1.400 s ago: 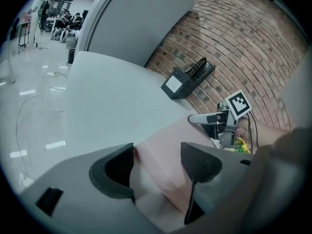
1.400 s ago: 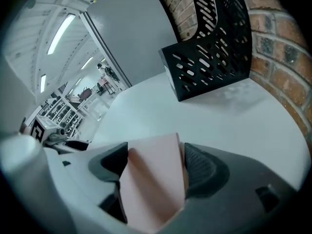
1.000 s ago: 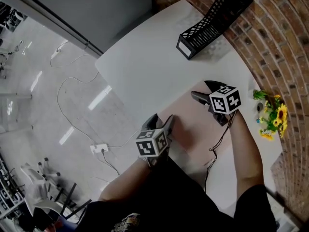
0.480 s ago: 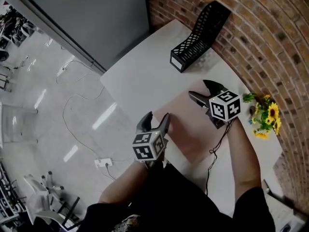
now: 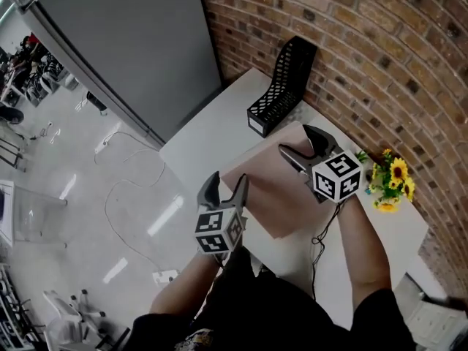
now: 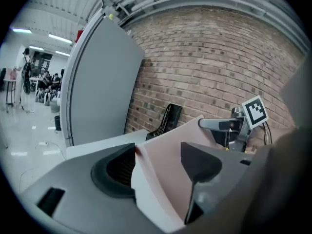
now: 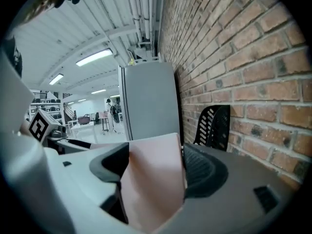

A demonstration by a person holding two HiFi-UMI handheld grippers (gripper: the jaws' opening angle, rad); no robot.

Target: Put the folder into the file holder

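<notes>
Brick wall (image 5: 380,42) runs along the far and right side. A grey partition (image 5: 124,42) stands at its left end.

White tabletop (image 5: 212,134) is set against the wall.

Pink folder (image 5: 274,192) is over the near half of the tabletop, held between the two tongs. Its near edge reaches out past the tabletop edge. In the left gripper view it slopes upward toward the right tongs. It is outside the file holder and well apart from it.

Black mesh file holder (image 5: 281,86) stands on the tabletop at the far end, against the brick, with its open side up.

Left tongs (image 5: 227,181): closed on the near left edge of the folder, which fills the gap between the jaws.

Right tongs (image 5: 296,141): closed on the far right part of the folder; the pink sheet sits squarely between both jaws.

Small bunch of yellow flowers (image 5: 391,181) is on the tabletop near the wall, just right of the right tongs.
</notes>
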